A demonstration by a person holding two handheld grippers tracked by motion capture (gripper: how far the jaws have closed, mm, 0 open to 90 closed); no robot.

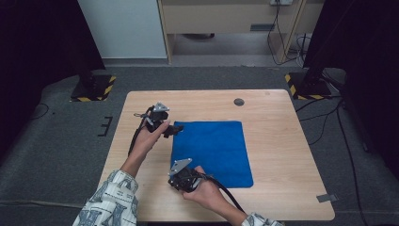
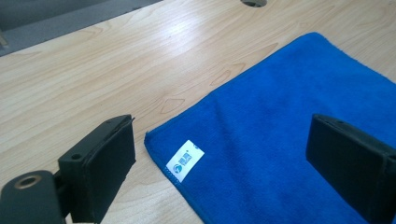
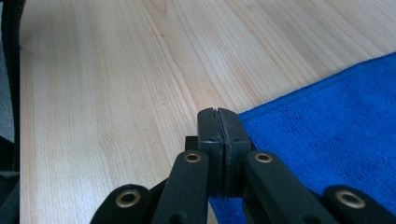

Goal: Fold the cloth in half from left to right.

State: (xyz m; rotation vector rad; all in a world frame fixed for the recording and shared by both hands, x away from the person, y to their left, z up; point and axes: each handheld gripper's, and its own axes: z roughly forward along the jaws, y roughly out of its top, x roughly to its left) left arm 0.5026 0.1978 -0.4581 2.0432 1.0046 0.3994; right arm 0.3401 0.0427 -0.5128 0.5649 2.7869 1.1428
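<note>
Where the wooden table point(image 1: 277, 141) carries it, the blue cloth point(image 1: 211, 150) lies flat near the middle, one corner bearing a small white label point(image 2: 185, 160). My left gripper point(image 2: 224, 154) hangs over that labelled corner, jaws spread wide, gripping nothing. My right gripper point(image 3: 218, 122) sits at the cloth's near left corner, jaws pressed together; whether cloth is pinched between them I cannot tell.

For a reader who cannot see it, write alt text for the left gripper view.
Two open black fingers frame the corner of a blue cloth lying flat on a light wooden table. A small white label sits at that corner.
</note>
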